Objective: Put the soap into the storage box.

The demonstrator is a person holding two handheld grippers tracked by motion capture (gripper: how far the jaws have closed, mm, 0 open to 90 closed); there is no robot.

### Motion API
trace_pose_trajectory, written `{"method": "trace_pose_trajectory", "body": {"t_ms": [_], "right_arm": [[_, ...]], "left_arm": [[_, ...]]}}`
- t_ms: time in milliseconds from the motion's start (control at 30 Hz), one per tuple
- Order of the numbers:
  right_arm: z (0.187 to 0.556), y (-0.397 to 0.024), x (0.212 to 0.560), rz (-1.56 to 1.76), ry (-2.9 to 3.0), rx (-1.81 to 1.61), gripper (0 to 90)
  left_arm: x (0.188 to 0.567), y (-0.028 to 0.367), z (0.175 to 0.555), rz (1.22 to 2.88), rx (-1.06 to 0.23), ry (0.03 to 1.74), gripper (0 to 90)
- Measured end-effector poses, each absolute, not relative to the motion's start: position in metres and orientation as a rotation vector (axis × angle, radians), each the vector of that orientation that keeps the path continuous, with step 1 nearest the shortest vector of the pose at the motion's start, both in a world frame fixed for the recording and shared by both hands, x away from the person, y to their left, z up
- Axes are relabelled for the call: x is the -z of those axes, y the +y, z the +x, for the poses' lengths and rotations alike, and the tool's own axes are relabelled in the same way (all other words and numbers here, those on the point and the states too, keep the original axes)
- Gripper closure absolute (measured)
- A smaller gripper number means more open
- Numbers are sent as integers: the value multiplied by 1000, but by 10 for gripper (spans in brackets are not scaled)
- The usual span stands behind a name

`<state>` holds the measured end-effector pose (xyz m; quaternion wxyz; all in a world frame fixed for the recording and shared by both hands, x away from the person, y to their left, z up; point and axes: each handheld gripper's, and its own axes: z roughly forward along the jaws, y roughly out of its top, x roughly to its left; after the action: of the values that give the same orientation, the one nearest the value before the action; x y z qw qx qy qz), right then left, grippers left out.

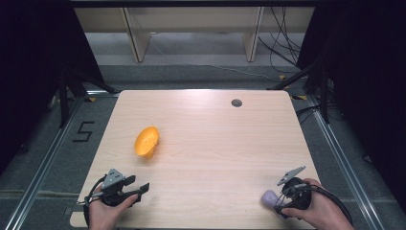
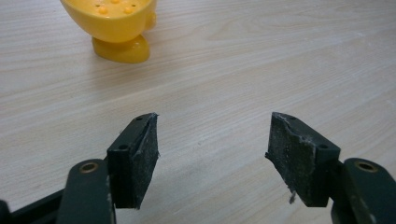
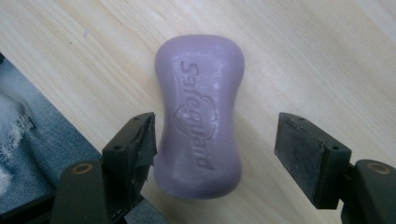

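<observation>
Purple soap bar between spread right claw; left claw spread, empty.

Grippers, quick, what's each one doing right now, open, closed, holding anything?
Left gripper: open, nothing between its fingers.
Right gripper: open, fingers either side of the purple soap bar, not clamped on it.
</observation>
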<state>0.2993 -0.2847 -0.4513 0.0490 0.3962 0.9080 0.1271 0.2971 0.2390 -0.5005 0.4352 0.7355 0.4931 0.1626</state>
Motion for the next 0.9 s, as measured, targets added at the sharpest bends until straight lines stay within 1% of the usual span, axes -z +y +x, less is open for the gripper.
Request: {"method": "trace_pose_trajectory", "body": {"t_ms": [67,233,400,533,900], "right_arm": [[299,-284,449,1183,2774,-370,315],[299,-278,446,1108,2816,-321,319],[304,-272,444,1025,2875,-235,357],[307,-269,442,1031,2897,-207,373],[314,-262,448,1084,2922,-160,373]], "left_arm": [[501,239,298,1832,-393,1224,324],[503,238,297,1834,-372,1223,320],[503,238,296,1851,-366,1219,320],[505,238,297,1845,-346,1219,316],[505,234,297,1834,-347,1215,316]]}}
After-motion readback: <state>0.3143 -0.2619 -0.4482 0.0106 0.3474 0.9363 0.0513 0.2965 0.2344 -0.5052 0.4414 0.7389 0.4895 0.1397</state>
